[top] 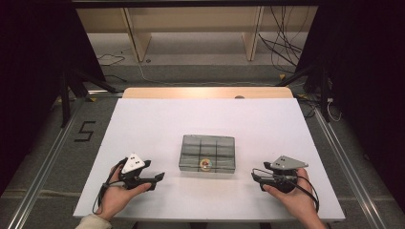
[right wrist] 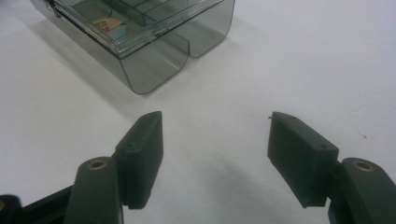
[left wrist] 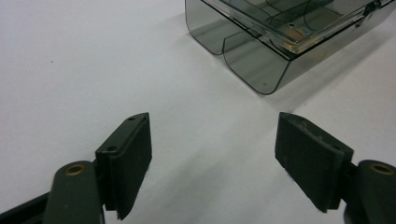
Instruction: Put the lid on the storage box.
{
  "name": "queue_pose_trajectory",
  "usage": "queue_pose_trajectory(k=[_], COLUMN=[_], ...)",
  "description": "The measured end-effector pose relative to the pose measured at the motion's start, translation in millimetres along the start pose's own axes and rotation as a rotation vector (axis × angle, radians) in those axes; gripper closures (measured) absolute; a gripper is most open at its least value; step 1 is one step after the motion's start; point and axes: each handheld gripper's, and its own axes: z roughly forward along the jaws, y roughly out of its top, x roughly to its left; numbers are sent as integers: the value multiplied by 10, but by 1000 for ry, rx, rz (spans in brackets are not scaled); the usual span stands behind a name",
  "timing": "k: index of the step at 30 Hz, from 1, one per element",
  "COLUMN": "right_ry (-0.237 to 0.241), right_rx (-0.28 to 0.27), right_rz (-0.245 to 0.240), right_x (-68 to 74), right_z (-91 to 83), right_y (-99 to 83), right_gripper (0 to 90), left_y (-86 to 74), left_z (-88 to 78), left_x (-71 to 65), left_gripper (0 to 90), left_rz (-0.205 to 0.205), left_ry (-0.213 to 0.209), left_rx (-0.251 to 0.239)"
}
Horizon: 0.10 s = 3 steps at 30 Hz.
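- Left gripper (top: 160, 176) and right gripper (top: 253, 175): jaws spread wide, holding nothing.
- Between them, mid white table (top: 143, 124): smoky clear plastic compartment box (top: 207, 153), small round yellowish item (top: 206, 164) inside.
- Could easily skid or tip if nudged one-sided on slick plastic.

- A white desk (top: 157, 124) is seen with a strip of pale wood (top: 207, 92) along its far edge.
- A grey floor (top: 200, 72) is crossed by loose black cables (top: 282, 45).
- Light wooden furniture legs (top: 136, 40) are set behind.
- Dark curtains (top: 33, 57) are hung at both sides.
- A "5" (top: 85, 130) is marked on the floor.
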Motion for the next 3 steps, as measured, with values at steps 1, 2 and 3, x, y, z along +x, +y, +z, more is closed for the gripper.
queue_pose_trajectory(k=[1, 2, 3], right_ry=[0, -2, -2], right_rx=[1, 4, 7], right_rz=[0, -2, -2], right_x=[0, 0, 2], right_z=[1, 6, 11], right_y=[-1, -3, -4], right_gripper=[357, 356, 352], left_y=[0, 0, 0], left_z=[1, 3, 6], left_x=[6, 8, 11], left_gripper=[256, 253, 244], left_rz=[-2, -6, -6], left_ry=[0, 0, 2], left_rx=[5, 9, 10])
